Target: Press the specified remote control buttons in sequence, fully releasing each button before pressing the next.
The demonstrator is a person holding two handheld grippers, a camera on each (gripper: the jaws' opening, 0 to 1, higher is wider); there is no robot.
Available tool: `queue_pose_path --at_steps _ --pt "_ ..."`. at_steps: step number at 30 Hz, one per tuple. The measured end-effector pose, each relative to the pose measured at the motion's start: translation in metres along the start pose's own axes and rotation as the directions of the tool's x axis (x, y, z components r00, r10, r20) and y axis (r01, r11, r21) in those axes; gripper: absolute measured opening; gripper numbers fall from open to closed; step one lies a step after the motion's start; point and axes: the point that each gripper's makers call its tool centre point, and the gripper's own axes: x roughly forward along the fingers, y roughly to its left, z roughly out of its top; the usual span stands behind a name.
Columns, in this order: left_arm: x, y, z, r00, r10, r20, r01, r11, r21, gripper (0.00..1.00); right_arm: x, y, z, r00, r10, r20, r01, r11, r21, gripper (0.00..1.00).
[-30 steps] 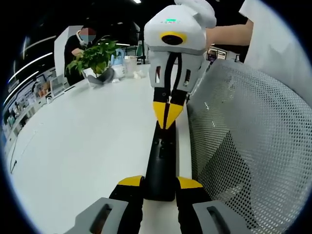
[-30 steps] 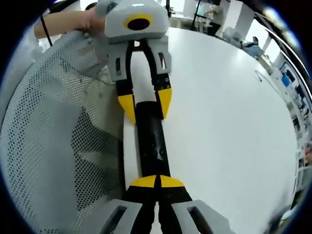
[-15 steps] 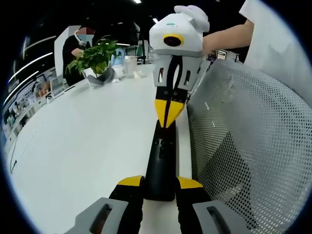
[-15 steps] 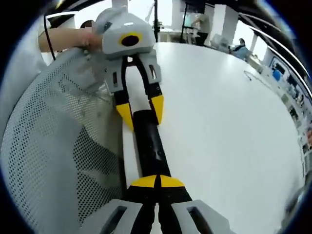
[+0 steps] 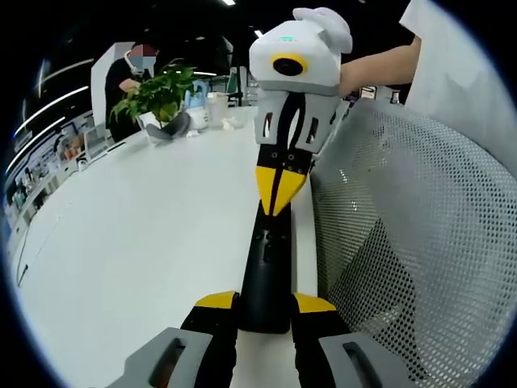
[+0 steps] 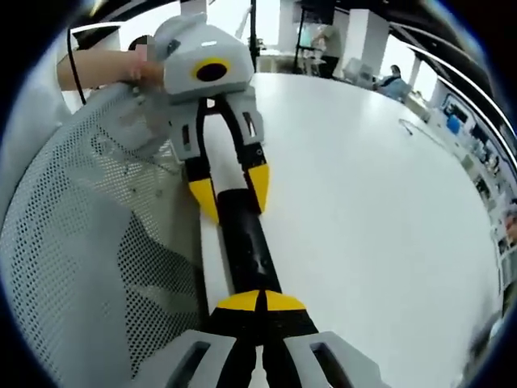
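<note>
Bright overhead office light, mild glare on the white desk (image 5: 145,226), sharp centre, heavy fisheye bending and softness at edges.

Black remote control (image 5: 264,267) on white table (image 5: 137,234). Yellow-tipped black jaws, white body on right gripper (image 5: 277,196). Grey perforated mesh chair back (image 5: 404,234). Green plant (image 5: 157,93).

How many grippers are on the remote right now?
2. The left gripper clamps one end of the black remote; the right gripper, jaws shut, has its tips at the other end.
</note>
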Motion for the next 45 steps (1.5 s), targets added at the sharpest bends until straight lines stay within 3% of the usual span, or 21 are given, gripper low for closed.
queue_pose_path --at_steps 6,10,16,20,23,26,30,39,45 --pt "0.000 0.000 0.000 1.000 -0.003 0.001 0.003 1.000 0.002 0.25 0.001 0.000 0.001 0.999 0.016 -0.034 -0.017 1.000 -0.020 0.00" --pt "0.000 0.000 0.000 1.000 -0.002 0.000 0.002 1.000 0.003 0.25 0.003 0.001 0.000 0.992 0.027 -0.121 -0.043 0.989 -0.139 0.00" --pt "0.000 -0.001 0.000 1.000 -0.006 -0.004 0.006 1.000 0.009 0.25 0.006 0.001 0.002 0.984 0.035 -0.177 -0.057 0.991 -0.122 0.00" --pt "-0.001 -0.001 0.000 1.000 -0.004 -0.003 0.004 1.000 0.008 0.25 0.004 0.000 0.002 0.991 0.032 -0.128 -0.040 0.998 -0.058 0.00" --pt "-0.001 -0.001 0.000 1.000 -0.003 -0.003 0.003 1.000 0.006 0.25 0.003 0.000 0.003 0.999 -0.019 -0.040 0.017 0.998 -0.056 0.00" --pt "-0.001 0.000 0.000 1.000 -0.002 -0.002 0.002 1.000 0.003 0.25 0.001 0.000 0.003 0.998 -0.044 0.035 0.043 0.999 0.020 0.00" --pt "0.000 0.000 0.000 1.000 0.000 0.000 0.000 1.000 -0.001 0.25 -0.002 -0.001 0.008 0.996 -0.048 0.077 0.042 0.995 0.086 0.00" --pt "0.000 0.000 0.000 1.000 0.001 0.000 -0.001 1.000 -0.001 0.25 0.006 0.001 0.010 0.999 -0.023 0.030 0.022 1.000 0.011 0.00" --pt "0.000 0.000 0.000 1.000 0.000 0.000 0.000 1.000 -0.001 0.25 0.007 0.001 0.013 0.999 -0.003 0.033 0.002 1.000 0.018 0.00"
